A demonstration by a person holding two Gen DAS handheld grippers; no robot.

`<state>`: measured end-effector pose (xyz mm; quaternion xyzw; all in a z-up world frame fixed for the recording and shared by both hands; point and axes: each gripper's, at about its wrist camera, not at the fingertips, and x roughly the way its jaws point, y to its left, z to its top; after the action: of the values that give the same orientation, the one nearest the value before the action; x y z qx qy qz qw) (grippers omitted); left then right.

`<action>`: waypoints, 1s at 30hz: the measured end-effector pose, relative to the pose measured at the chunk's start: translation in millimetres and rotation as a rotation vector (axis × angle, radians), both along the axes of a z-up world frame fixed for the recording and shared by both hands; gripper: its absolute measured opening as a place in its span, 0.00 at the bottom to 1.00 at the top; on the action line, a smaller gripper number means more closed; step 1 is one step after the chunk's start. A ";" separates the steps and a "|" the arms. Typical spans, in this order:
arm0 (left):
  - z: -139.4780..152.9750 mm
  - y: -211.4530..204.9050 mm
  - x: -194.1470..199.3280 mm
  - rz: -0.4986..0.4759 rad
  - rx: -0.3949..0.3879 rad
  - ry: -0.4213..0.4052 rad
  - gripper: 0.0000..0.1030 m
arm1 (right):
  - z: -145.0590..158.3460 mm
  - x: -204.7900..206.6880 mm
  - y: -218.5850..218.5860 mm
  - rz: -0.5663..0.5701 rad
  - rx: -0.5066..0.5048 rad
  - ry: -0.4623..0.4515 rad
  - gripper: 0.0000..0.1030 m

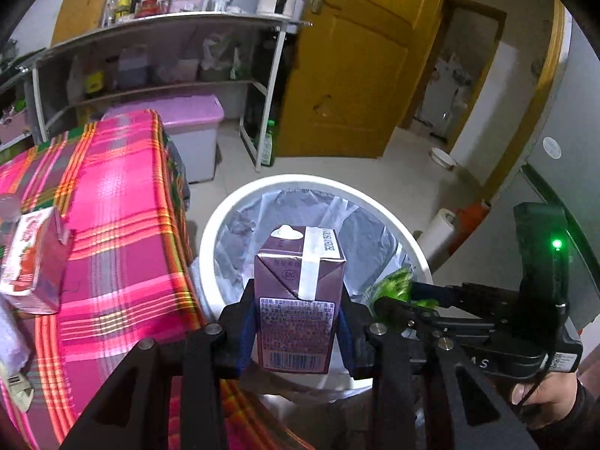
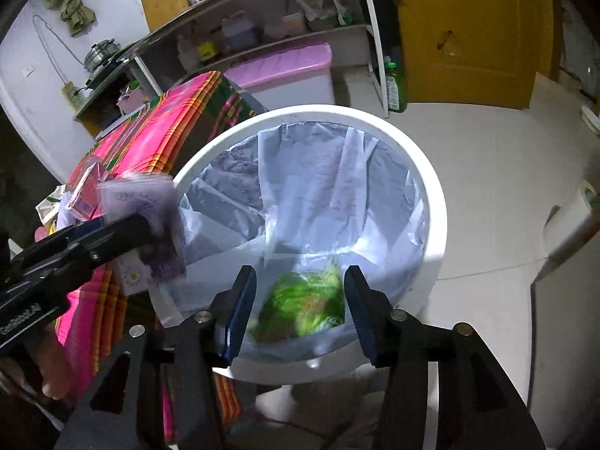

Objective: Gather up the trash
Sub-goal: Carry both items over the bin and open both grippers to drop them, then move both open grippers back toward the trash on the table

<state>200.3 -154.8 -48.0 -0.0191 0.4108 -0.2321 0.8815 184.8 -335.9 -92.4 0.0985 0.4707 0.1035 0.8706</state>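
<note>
Two wrist fisheyes, both tilted down over one bin

The left wrist view looks past its fingers onto the round white bin lined with clear plastic (image 1: 210, 232), close below; the right wrist view sits nearer over that bin (image 2: 435, 202). Both share the pink plaid tablecloth (image 1: 112, 225), grey metal shelf rack (image 2: 262, 0) and yellow wooden door (image 1: 356, 56).

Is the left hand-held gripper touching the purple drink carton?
Touching. In the left wrist view, the left hand-held gripper clamps the purple drink carton with both blue pads against its sides.
</note>
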 end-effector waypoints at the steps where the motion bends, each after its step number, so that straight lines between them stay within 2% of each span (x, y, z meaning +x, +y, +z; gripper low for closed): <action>1: -2.2 -0.6 0.3 0.001 0.003 0.006 0.36 | 0.8 -0.2 -0.5 -0.001 0.000 -0.001 0.50; 5: -6.4 0.3 6.2 0.004 0.000 0.024 0.36 | 4.5 -1.5 -2.5 -0.008 0.002 -0.014 0.51; 13: 5.0 5.6 -6.0 0.020 -0.007 -0.022 0.36 | 25.7 -14.4 1.2 -0.002 0.009 -0.071 0.51; 21: 32.0 23.5 -40.3 0.071 0.012 -0.115 0.36 | 53.1 -36.3 19.9 0.047 0.021 -0.139 0.51; 30: 53.8 52.6 -74.7 0.142 0.015 -0.168 0.36 | 69.3 -52.5 56.2 0.138 0.035 -0.188 0.52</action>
<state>125.6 -102.2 5.8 -0.0222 0.3346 -0.1667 0.9272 132.3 -279.7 -23.1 0.0709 0.3910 0.1800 0.8999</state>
